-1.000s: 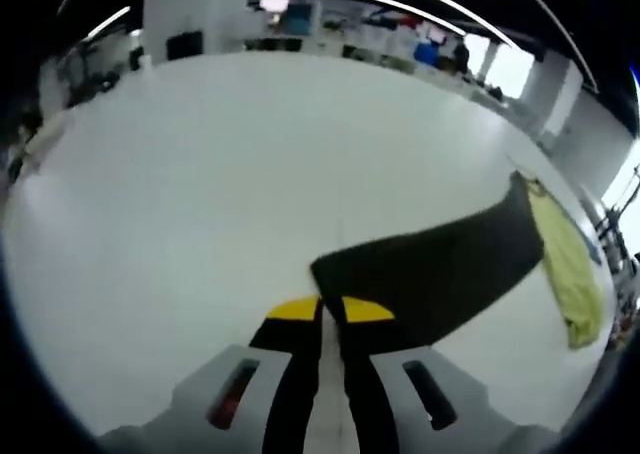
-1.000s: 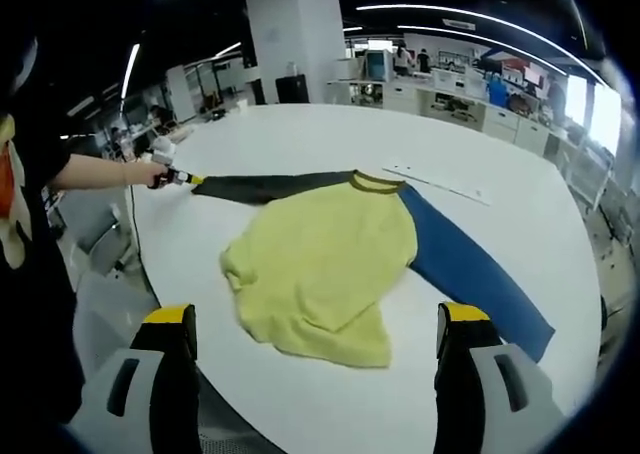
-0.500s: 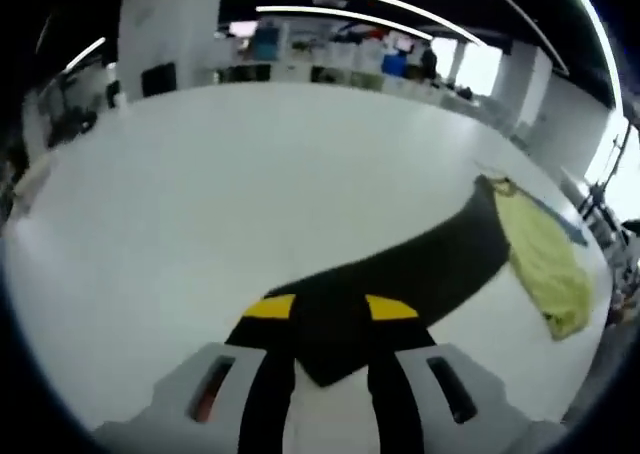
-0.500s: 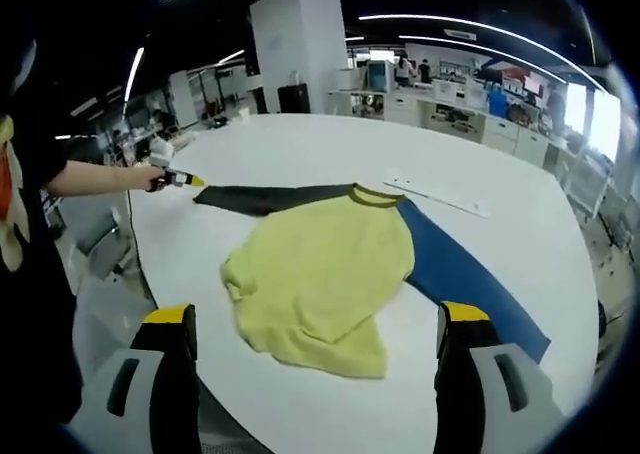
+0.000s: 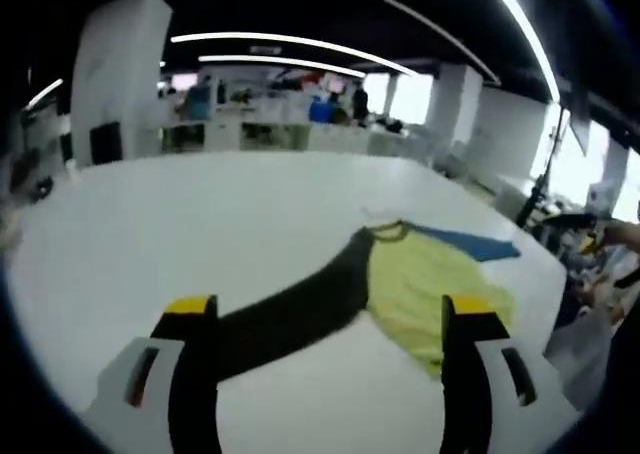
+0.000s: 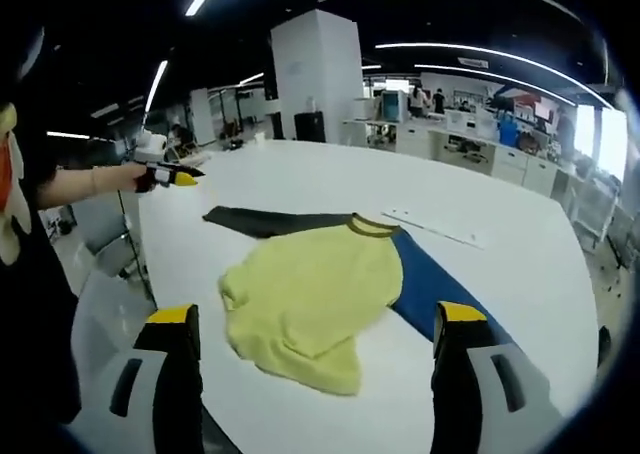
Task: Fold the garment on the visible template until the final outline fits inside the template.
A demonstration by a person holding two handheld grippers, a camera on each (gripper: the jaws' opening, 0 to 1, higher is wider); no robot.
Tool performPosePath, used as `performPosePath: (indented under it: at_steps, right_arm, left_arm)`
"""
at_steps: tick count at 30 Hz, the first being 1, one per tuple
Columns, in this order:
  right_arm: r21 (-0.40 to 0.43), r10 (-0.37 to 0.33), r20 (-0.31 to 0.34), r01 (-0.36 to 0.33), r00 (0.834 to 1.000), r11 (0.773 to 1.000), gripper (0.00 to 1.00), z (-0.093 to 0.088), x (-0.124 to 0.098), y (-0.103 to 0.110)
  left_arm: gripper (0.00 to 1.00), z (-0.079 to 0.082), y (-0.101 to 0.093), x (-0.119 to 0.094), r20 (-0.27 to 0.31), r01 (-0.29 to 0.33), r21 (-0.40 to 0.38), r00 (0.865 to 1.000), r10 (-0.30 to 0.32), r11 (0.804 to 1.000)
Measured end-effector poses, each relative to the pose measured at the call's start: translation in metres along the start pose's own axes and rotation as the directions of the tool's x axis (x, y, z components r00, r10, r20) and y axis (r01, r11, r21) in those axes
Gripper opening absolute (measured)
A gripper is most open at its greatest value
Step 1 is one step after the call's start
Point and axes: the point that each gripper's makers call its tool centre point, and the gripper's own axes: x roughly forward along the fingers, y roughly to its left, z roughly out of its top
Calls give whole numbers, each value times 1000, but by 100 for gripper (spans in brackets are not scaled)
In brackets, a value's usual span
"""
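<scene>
— Garment (image 6: 305, 299) first: where is it lying?

— Flat on the white counter (image 6: 300, 174), out in front of both my tongs. Its yellow body is rumpled, one black sleeve (image 6: 265, 221) stretches toward my left side, and a blue sleeve (image 6: 430, 299) runs the other way, toward my right tongs' far jaw. In the left gripper view I see the same garment (image 5: 425, 284) beyond my jaws, with the black sleeve (image 5: 290, 314) reaching back toward me.

— And your left tongs?

— My left tongs (image 5: 325, 319) are released, jaws wide apart with nothing between them. In the right gripper view, they (image 6: 170, 177) are raised above the counter's edge, my arm stretched out, clear of the sleeve's end.

— The right ones?

— My right tongs (image 6: 315, 319) are also spread wide and gripping nothing. They hover near the counter's near edge, with the yellow body showing between the two jaws, untouched.

— Anything else on the counter?

— A thin pale strip (image 6: 435, 229) lies beyond the collar, apart from the garment.
</scene>
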Motion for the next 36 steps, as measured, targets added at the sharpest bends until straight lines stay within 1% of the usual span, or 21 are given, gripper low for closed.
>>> performPosePath:
  at_steps: [3,7,8,11,12,14,15,16,18,20,23,25,26,28,32,34,36]
  right_arm:
    - [-13,11,-8,-11,1000,1000,96,-8,-8,-5]
    - [-21,30,-17,-30,999,999,98,-18,-18,-9]
    - [-26,34,-22,-34,999,999,98,-20,-20,-10]
    - [-31,40,-30,-41,999,999,100,-29,-29,-14]
    - [-25,46,-34,-46,998,999,100,-33,-32,-16]
    - [-14,50,-42,-50,998,999,100,-39,-37,-19]
    - [-9,52,-47,-53,997,999,100,-43,-39,-20]
    - [-4,57,-50,-58,997,998,100,-48,-42,-21]
    - [1,59,-57,-59,997,998,100,-54,-45,-23]
    - [19,43,-64,-42,997,999,100,-61,-49,-26]
    - [40,16,-55,-13,998,999,100,-63,-55,-27]
    - [74,-21,-54,25,998,997,100,-65,-58,-31]
    - [83,-27,-49,31,998,996,100,-64,-58,-31]
    - [86,-33,-39,36,999,996,100,-62,-58,-31]
    - [69,-43,-52,47,998,997,99,-63,-48,-31]
    - [75,-46,-58,50,997,996,97,-63,-46,-32]
    - [78,-40,-59,44,997,996,96,-62,-40,-28]
  left_arm:
    - [99,-4,-28,-7,-34,16,69,999,-13,997]
    - [99,-9,-70,-21,-69,47,81,997,-41,996]
    - [99,-11,-78,-24,-79,50,87,996,-43,995]
    - [99,-22,-100,-32,-113,60,106,992,-48,993]
    - [99,-28,-112,-37,-135,64,126,990,-47,990]
    - [99,-37,-123,-41,-162,65,156,986,-40,986]
    - [99,-44,-130,-43,-180,67,162,983,-37,985]
    - [99,-49,-137,-44,-190,75,148,981,-46,986]
    - [99,-55,-143,-46,-190,79,137,980,-52,987]
    - [99,-63,-151,-50,-198,102,106,977,-80,989]
    - [99,-69,-156,-56,-210,128,104,972,-104,986]
    - [99,-73,-154,-57,-215,139,76,969,-120,987]
    - [99,-74,-152,-57,-220,141,72,968,-122,987]
    - [99,-75,-152,-56,-232,146,75,965,-125,986]
    - [99,-71,-145,-46,-229,169,89,962,-145,982]
    - [99,-72,-142,-41,-234,178,90,960,-153,980]
    - [95,-78,-144,-36,-265,203,108,949,-169,973]
